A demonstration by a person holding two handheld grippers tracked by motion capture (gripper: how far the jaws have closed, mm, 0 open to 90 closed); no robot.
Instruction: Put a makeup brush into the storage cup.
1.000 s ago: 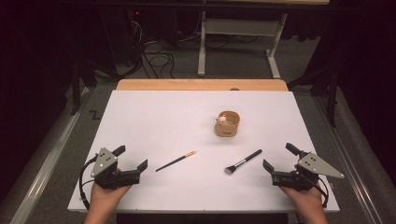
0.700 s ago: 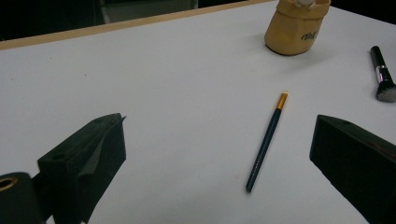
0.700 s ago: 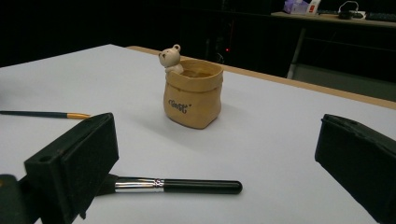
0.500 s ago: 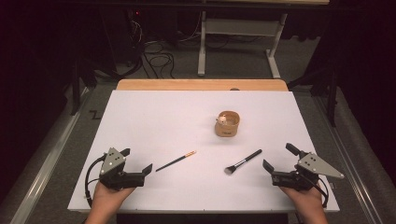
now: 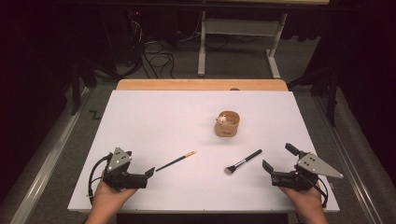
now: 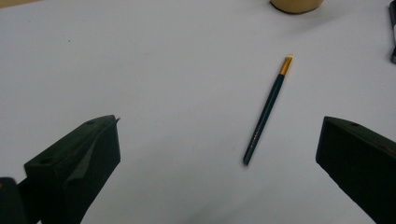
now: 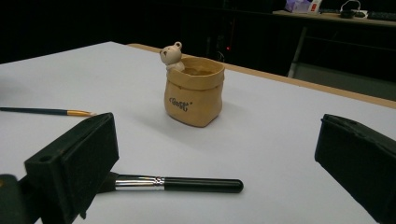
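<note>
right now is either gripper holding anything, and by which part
Nothing is held. The left gripper is open near the thin brush, and the right gripper is open near the makeup brush. Both brushes lie on the table.

The cup [image 5: 228,124] stands on the table [image 5: 154,116], and I place everything by it. The makeup brush [image 5: 243,161] lies just in front of it, the thin brush [image 5: 176,161] in front and to its left. My left gripper [image 5: 148,173] sits far front-left of the cup, my right gripper [image 5: 277,157] front-right.
</note>
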